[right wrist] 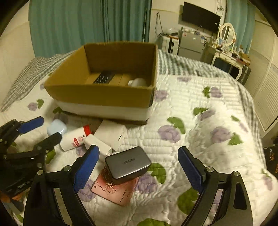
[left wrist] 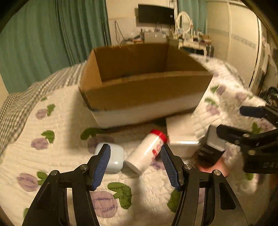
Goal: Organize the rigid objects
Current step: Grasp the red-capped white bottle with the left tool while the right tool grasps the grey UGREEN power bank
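A cardboard box [left wrist: 147, 87] stands on the quilted bed; in the right wrist view the box [right wrist: 104, 97] holds a black remote [right wrist: 104, 77] and a white object [right wrist: 138, 82]. My left gripper [left wrist: 135, 165] is open just above a white bottle with a red cap [left wrist: 147, 153], which lies between its fingers beside a pale blue case [left wrist: 114, 157]. My right gripper [right wrist: 137, 166] is open around a grey UGREEN charger [right wrist: 127, 164] resting on a pink card [right wrist: 115, 189]. The bottle [right wrist: 74, 138], the blue case [right wrist: 56, 127] and the left gripper [right wrist: 40, 128] also show there.
White boxes [right wrist: 111, 133] lie in front of the cardboard box, also in the left wrist view [left wrist: 182, 135]. The floral quilt [right wrist: 199, 121] stretches to the right. A dresser with a mirror [right wrist: 227, 33] and a TV [right wrist: 199, 16] stand beyond the bed.
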Demonstrator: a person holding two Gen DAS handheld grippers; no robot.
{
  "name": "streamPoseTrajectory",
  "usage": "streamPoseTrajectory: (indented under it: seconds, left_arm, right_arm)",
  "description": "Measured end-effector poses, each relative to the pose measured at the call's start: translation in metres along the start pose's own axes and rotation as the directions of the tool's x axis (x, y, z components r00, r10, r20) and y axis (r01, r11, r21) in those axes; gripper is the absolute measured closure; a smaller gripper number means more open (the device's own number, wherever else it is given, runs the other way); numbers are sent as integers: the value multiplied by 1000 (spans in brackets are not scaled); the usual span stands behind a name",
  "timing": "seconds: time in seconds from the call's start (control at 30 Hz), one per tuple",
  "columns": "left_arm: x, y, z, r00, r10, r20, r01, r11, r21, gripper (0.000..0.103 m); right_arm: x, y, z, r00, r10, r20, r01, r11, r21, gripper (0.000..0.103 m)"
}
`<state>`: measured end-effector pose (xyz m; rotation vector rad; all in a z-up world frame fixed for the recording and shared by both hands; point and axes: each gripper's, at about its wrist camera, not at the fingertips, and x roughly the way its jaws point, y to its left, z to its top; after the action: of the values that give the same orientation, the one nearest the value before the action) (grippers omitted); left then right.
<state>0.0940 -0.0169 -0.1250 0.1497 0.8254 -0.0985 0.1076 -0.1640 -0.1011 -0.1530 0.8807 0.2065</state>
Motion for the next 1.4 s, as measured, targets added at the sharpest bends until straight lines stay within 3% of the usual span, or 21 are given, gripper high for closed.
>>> streamPoseTrajectory:
  seconds: [0.3, 0.43, 0.5, 0.6, 0.73, 0.9, 1.17, 1.33, 1.37, 1.4]
  left_arm:
    - [45, -19, 5, 997, 6, -73, 0, 996, 93, 42]
    - [66, -17, 8, 992, -16, -127, 26, 997, 78, 45]
    - [63, -20, 6, 992, -27, -121, 39, 995, 93, 55]
    - [53, -27, 0, 991, -26, -132, 41, 993, 110, 63]
    - [24, -24, -10, 992, -53, -113, 57, 998, 33, 64]
    - [-10, -18, -16, 999, -26, -31, 26, 1000, -16, 65]
    - [-10, -5, -11, 1000, -9, -9, 9, 998, -58, 65]
    - [-15, -2, -9, 1000, -17, 5, 18, 997, -72, 65]
    - [-17, -2, -9, 1000, -20, 7, 21, 997, -73, 65]
    - [-17, -2, -9, 1000, -24, 10, 24, 997, -74, 65]
  right_arm:
    - [20, -12, -7, 997, 56, -50, -52, 997, 62, 11]
    - [27, -17, -9, 995, 66, -72, -60, 995, 85, 11]
    - [28, -18, -10, 995, 67, -77, -60, 994, 93, 11]
    - [26, -19, -10, 996, 61, -72, -54, 994, 95, 11]
    - [21, -19, -12, 998, 36, -61, -31, 995, 92, 11]
    - [20, -18, -12, 998, -14, -61, 19, 996, 88, 11]
    - [45, -8, -5, 992, -50, -120, 68, 986, 152, 11]
    - [66, 13, -18, 975, -71, -212, 87, 994, 68, 12]
    - [68, 14, -21, 973, -70, -220, 85, 995, 59, 14]
    - [64, 15, -23, 978, -62, -200, 75, 995, 58, 28]
